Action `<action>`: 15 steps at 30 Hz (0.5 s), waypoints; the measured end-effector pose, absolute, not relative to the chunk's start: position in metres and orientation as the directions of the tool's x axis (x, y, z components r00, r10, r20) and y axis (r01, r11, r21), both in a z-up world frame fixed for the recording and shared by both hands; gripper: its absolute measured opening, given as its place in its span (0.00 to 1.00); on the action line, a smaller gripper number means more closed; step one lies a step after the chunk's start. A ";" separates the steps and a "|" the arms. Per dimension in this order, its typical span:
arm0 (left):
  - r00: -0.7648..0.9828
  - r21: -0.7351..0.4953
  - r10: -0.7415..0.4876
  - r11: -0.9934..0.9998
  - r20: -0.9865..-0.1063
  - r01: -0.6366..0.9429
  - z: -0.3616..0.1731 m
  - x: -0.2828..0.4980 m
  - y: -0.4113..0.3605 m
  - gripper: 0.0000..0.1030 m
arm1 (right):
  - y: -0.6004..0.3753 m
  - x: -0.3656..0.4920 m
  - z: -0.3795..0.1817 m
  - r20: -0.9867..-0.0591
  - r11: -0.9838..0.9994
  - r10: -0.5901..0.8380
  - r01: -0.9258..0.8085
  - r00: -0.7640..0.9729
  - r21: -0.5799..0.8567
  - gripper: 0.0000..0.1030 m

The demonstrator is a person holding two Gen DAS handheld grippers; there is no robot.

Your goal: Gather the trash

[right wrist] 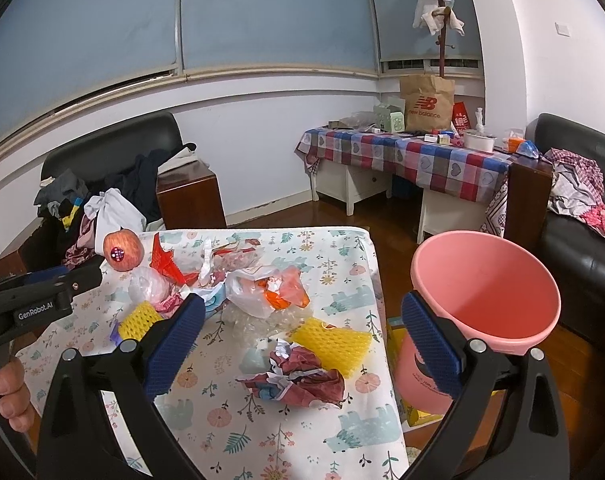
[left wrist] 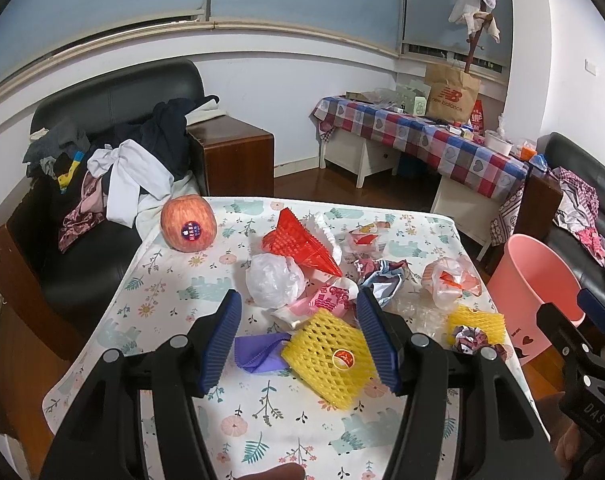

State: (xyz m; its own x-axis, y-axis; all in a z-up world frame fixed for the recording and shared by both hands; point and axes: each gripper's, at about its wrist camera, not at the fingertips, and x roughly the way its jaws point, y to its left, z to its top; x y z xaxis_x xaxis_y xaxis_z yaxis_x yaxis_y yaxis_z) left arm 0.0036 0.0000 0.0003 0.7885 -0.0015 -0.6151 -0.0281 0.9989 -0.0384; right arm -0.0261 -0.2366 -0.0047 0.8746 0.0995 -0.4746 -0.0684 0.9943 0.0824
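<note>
Yellow foam net [left wrist: 329, 356] flat on table, long axis diagonal; left tongs [left wrist: 300, 338] and right tongs [right wrist: 302, 346] both released.

Brown paper bag [left wrist: 452, 94] on the far checkered table reads "new balance" with the red NB logo, also legible in the right wrist view [right wrist: 426, 104]. Left gripper [right wrist: 34, 312] body reads "GenRobot.AI"; right gripper [left wrist: 590, 412] shows "DAS". Pink bin [left wrist: 536, 292] carries "I" plus a heart; apple sticker [left wrist: 190, 231] unreadable.
</note>
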 end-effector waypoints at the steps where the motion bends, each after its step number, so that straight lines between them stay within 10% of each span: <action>1: 0.790 -0.040 -0.001 0.999 -0.612 -0.029 0.000 -0.001 0.000 0.58 | -0.237 -0.026 -0.005 -0.475 0.994 0.100 -0.069 0.874 0.082 0.96; 15: 0.792 -0.040 -0.003 0.999 -0.610 -0.027 0.000 0.001 0.000 0.58 | -0.237 -0.027 -0.004 -0.465 0.994 0.099 -0.066 0.880 0.085 0.96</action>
State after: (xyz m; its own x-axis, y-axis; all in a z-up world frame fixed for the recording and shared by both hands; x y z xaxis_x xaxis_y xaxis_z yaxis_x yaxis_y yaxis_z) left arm 0.0012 -0.0004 0.0005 0.7922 -0.0026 -0.6102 -0.0275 0.9988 -0.0400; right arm -0.0274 -0.2372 -0.0035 0.8798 0.0985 -0.4650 -0.0665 0.9942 0.0849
